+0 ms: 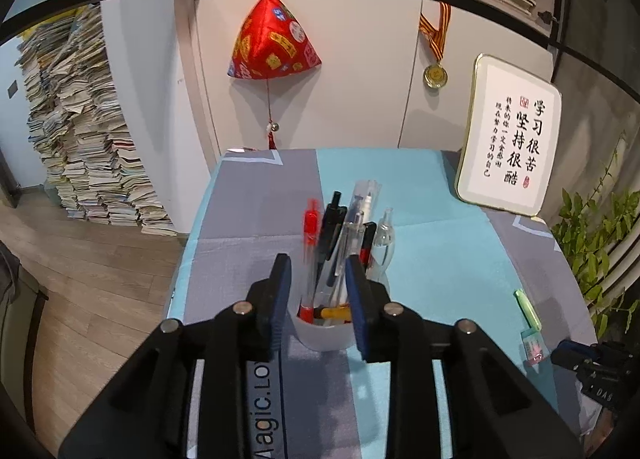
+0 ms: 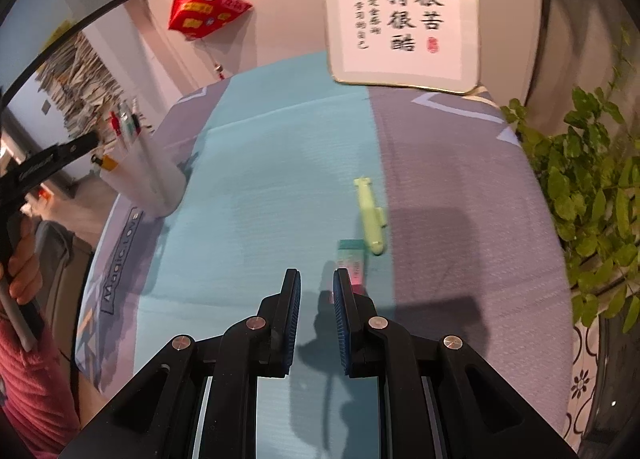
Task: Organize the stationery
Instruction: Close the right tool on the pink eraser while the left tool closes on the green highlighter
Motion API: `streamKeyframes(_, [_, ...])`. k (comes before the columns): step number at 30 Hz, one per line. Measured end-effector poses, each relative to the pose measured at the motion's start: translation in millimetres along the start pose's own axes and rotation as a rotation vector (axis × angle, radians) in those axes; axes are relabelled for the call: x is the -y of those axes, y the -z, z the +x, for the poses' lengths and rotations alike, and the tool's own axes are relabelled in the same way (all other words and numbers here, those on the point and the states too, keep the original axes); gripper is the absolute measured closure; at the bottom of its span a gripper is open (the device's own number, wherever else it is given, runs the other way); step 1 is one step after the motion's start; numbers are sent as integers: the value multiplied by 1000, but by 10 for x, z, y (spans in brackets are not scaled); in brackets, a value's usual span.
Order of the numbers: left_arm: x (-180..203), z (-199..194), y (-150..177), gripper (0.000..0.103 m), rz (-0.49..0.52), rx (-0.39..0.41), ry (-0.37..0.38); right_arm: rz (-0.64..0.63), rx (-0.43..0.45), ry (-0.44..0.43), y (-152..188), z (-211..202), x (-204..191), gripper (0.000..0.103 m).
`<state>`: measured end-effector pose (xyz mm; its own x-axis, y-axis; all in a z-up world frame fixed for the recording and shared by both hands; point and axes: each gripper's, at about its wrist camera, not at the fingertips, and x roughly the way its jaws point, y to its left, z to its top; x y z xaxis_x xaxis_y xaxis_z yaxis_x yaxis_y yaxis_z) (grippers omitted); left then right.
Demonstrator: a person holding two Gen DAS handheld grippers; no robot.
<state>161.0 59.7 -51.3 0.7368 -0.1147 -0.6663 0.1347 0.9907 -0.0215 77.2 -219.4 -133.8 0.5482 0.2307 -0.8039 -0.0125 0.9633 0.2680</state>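
A white pen cup (image 1: 324, 333) stands on the blue and grey tablecloth (image 1: 432, 243) and holds several pens. A red pen (image 1: 309, 227), blurred, stands in the cup. My left gripper (image 1: 317, 271) hovers just before the cup's near rim, open, its pads touching nothing. Farther right lie a light green pen-shaped item (image 2: 370, 215) and a small eraser (image 2: 352, 261) in a printed sleeve. My right gripper (image 2: 317, 287) hangs just short of the eraser with its jaws nearly together and nothing between them. The cup (image 2: 148, 179) also shows at the far left of the right wrist view.
A framed calligraphy board (image 1: 510, 139) leans against the wall at the table's back right. A leafy plant (image 2: 592, 195) crowds the right edge. A red hanging ornament (image 1: 272, 43) is on the wall, and a tall stack of books (image 1: 80, 131) stands on the floor at left.
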Motion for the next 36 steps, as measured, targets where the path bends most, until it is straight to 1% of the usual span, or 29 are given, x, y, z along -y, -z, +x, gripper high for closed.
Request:
streamKeyframes(1, [1,-36,7,76,0,10,-5,11,7,10,-3,-23,51,87])
streamKeyframes(3, [22,-130,23,71,9,38,-11,23,13,38,-3,-49,135,86])
streamKeyframes(4, [50,-192,33,69,17,55,-8,30,15,55,-3,-56,181,78])
streamKeyframes(5, [85,-250,45,66,25,70,-5,39,22,71,5,-66,231,63])
streamKeyframes(7, [169,-349,76,64,49,96,6,50,37,87,18,-80,302,49])
streamKeyframes(8, [201,-376,87,64,59,102,13,58,39,88,31,-78,340,49])
streamKeyframes(11, [379,-464,126,63,100,117,44,45,15,64,39,-33,336,49])
streamKeyframes(14, [552,-491,172,61,135,111,79,-18,1,59,64,51,190,49])
streamKeyframes(16, [629,-492,222,61,153,101,89,-62,-11,62,79,129,83,49])
streamKeyframes(20, [753,-434,317,61,183,66,97,-111,-25,84,82,292,-32,50])
streamKeyframes(21, [778,-412,334,61,187,55,100,-118,-27,110,77,340,-38,52])
streamKeyframes(22, [796,-396,349,61,189,47,102,-121,-32,133,76,380,-37,59])
streamKeyframes(23, [819,-372,364,61,193,35,105,-120,-44,156,86,432,-15,75])
streamKeyframes(24, [844,-345,377,61,197,24,107,-122,-24,172,89,421,0,81])
streamKeyframes(25, [869,-315,388,61,200,15,109,-123,-16,177,95,404,29,82])
streamKeyframes(27, [923,-262,409,61,201,-3,113,-103,-18,135,107,356,99,83])
streamKeyframes(29, [1024,-173,434,61,204,-35,130,-75,14,99,140,215,207,83])
streamKeyframes(33, [1317,28,500,61,221,-109,173,-39,46,71,167,-38,410,83])
streamKeyframes(35, [1511,168,531,61,213,-163,204,2,70,69,189,-162,546,83])
streamKeyframes(36, [1633,276,550,61,193,-211,227,12,79,75,199,-200,588,83])
